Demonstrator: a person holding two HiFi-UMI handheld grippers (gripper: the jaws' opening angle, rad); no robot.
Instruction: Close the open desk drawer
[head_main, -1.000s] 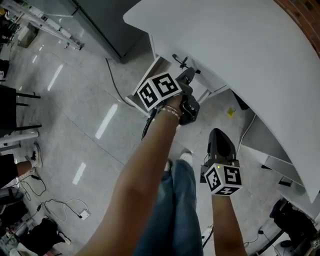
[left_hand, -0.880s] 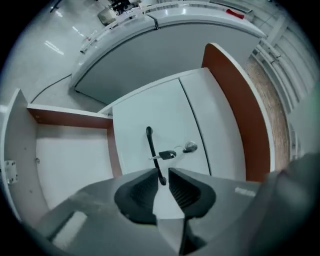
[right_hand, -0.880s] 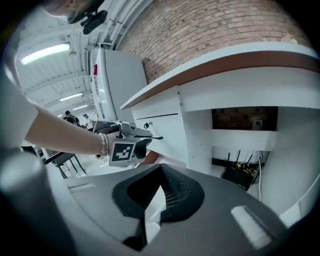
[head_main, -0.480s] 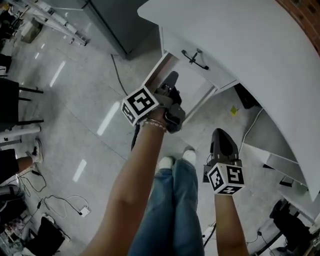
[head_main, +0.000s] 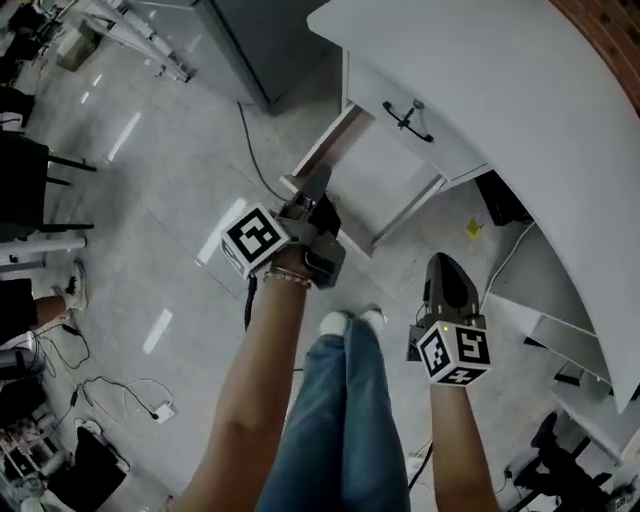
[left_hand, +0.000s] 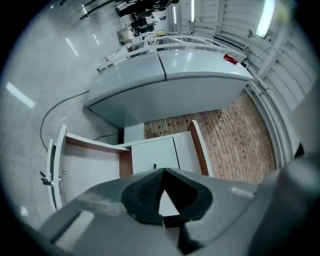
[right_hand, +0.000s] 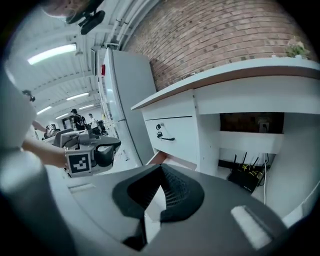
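Since the open drawer (head_main: 385, 178) juts out of the desk (head_main: 500, 70) toward the person, its front lies just beyond the tip of the left gripper (head_main: 318, 182), whose jaws are pressed together on nothing. In the head view the drawer's long axis runs up and right, back under the desk, so the push likely goes that way. The tip seems just short of the front panel, though contact is hard to judge. The right gripper (head_main: 446, 265), likewise closed and empty, hangs well apart at lower right.
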